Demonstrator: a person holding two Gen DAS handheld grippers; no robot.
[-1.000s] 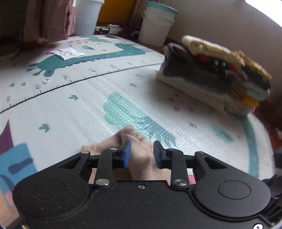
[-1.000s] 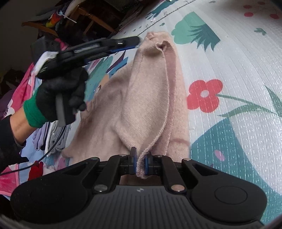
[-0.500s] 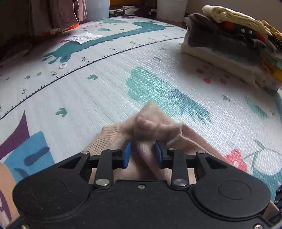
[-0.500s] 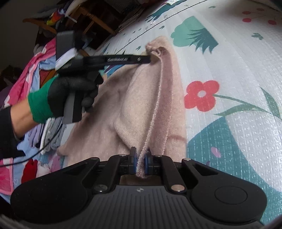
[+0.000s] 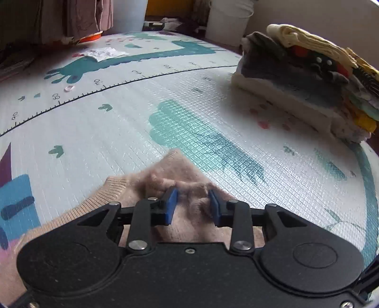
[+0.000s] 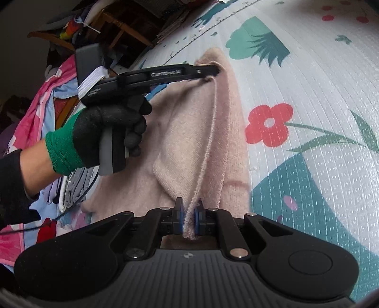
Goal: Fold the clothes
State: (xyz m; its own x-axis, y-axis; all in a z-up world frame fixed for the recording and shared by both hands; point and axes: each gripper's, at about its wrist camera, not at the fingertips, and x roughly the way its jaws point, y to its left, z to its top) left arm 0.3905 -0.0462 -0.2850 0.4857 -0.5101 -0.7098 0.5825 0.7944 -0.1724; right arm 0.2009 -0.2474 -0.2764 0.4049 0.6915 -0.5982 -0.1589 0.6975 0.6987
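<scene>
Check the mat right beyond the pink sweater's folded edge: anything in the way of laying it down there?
Nothing visible. The play mat just past the pink sweater is bare. The stack of folded clothes sits well off, far right in the left wrist view. The right gripper pinches the sweater's edge; the left gripper is open over the far corner.

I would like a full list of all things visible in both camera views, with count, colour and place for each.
sweater: one, pale pink, spread on the mat between both grippers.
play mat: one, white with teal, red and blue prints, under everything.
stack of folded clothes: one, mixed colours, far right on the mat.
buckets: two, white, beyond the mat's far edge.
paper scrap: one, white, far left on the mat.
pile of loose clothes: one, pink and blue, left of the sweater.
left gripper: one, black with blue pads, jaws apart over the sweater's far corner.
right gripper: one, black, jaws shut on the sweater's near edge.
gloved hand: one, black with green cuff, holding the left gripper.
</scene>
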